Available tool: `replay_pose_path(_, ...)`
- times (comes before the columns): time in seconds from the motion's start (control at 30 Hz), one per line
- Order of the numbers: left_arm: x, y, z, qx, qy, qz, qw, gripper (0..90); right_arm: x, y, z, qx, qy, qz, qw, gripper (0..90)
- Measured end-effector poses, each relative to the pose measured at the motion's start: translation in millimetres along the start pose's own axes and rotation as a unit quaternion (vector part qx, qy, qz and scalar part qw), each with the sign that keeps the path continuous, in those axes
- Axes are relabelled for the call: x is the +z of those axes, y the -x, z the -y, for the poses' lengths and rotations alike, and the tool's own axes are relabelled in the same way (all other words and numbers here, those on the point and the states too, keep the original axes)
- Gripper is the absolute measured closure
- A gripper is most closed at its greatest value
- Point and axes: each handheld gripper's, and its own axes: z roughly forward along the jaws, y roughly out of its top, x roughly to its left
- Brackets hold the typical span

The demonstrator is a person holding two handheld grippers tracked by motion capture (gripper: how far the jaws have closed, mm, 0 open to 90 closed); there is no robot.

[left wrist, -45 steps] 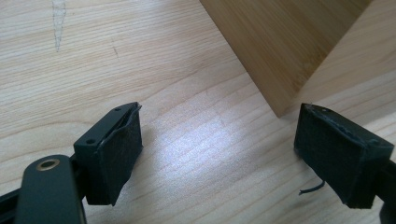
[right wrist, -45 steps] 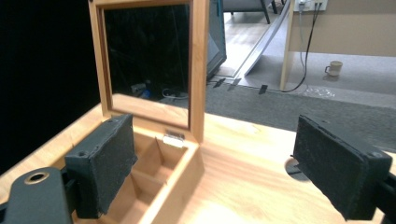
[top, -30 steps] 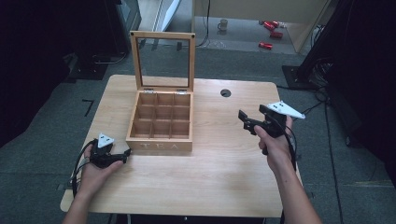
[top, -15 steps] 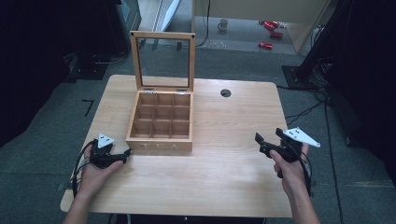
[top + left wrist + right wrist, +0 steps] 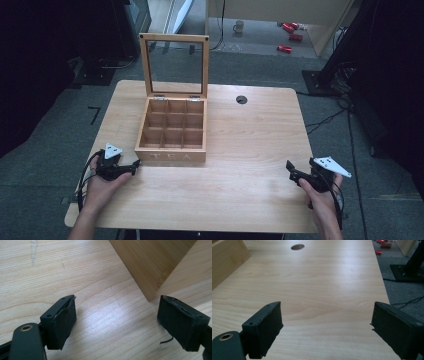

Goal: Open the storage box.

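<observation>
A wooden tea box [image 5: 172,130] with 9 compartments sits on the light wood tabletop [image 5: 250,140], its glass-paned lid [image 5: 174,65] standing upright. The left hand-held gripper [image 5: 134,165] rests near the box's front left corner, jaws spread wide with nothing between them. The right hand-held gripper [image 5: 290,167] sits well apart near the right edge, jaws also wide and empty. A round hole [image 5: 241,99] lies beyond the box.

The wooden box [image 5: 152,265] was cut off by the top edge in the left gripper view. Small red things [image 5: 285,48] on the far floor were too small to identify.
</observation>
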Motion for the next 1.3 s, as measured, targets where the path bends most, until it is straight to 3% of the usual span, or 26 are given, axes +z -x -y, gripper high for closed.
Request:
replay_pose_path(0.2, 0.0, 0.0, 0.0, 0.000, 0.000, 0.000, 1.0000, 16.0, 0.4, 7.7, 19.0, 0.008, -0.020, 0.008, 0.9997, 9.5)
replay_pose_path(0.43, -0.1, 0.1, 0.1, 0.000, 0.000, 0.000, 1.0000, 16.0, 7.6, 6.0, 29.3, -0.015, -0.048, 0.023, 0.9985, 9.5)
replay_pose_path(0.63, -0.1, 0.1, 0.1, 0.000, 0.000, 0.000, 1.0000, 16.0, 17.4, -3.3, 37.7, -0.051, -0.082, 0.039, 0.9946, 9.5)
replay_pose_path(0.8, -0.2, 0.1, 0.1, 0.000, 0.000, 0.000, 1.0000, 16.0, 20.1, -6.7, 39.8, -0.066, -0.092, 0.042, 0.9927, 9.4)
replay_pose_path(1.3, -0.2, 0.1, 0.2, 0.000, 0.000, 0.000, 1.0000, 16.0, 22.5, -2.1, 38.8, -0.044, -0.107, 0.029, 0.9929, 8.1)
